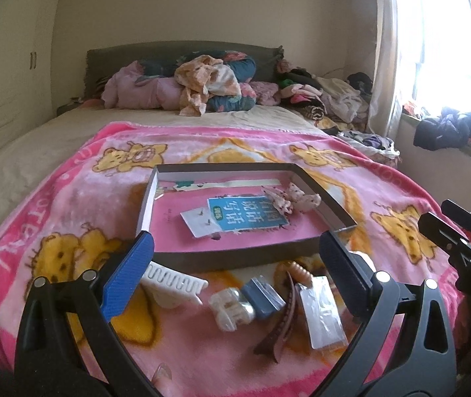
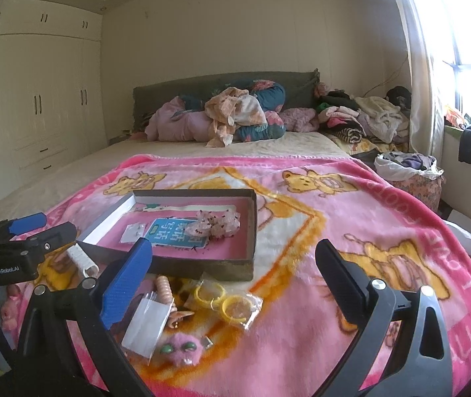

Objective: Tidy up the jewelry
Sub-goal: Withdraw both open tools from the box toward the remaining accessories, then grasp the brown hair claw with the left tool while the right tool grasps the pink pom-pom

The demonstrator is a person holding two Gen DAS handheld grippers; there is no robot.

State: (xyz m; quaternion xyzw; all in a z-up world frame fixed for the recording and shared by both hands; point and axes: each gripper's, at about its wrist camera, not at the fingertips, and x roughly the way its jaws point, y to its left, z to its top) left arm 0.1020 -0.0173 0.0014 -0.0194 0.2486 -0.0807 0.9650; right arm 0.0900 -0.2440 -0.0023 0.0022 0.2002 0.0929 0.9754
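Observation:
A shallow grey box lies on the pink blanket, holding a blue card, a white earring card and a speckled pink bow. In front of it lie a white comb clip, a clear claw clip, a blue clip, a brown clip and a clear packet. My left gripper hovers open above these. My right gripper is open over yellow rings in a bag, a white packet and a pink fuzzy clip.
The pink bear blanket covers the near end of a bed. Piled bedding and clothes lie at the headboard. A laundry basket stands at the right, wardrobes at the left, a window at the right.

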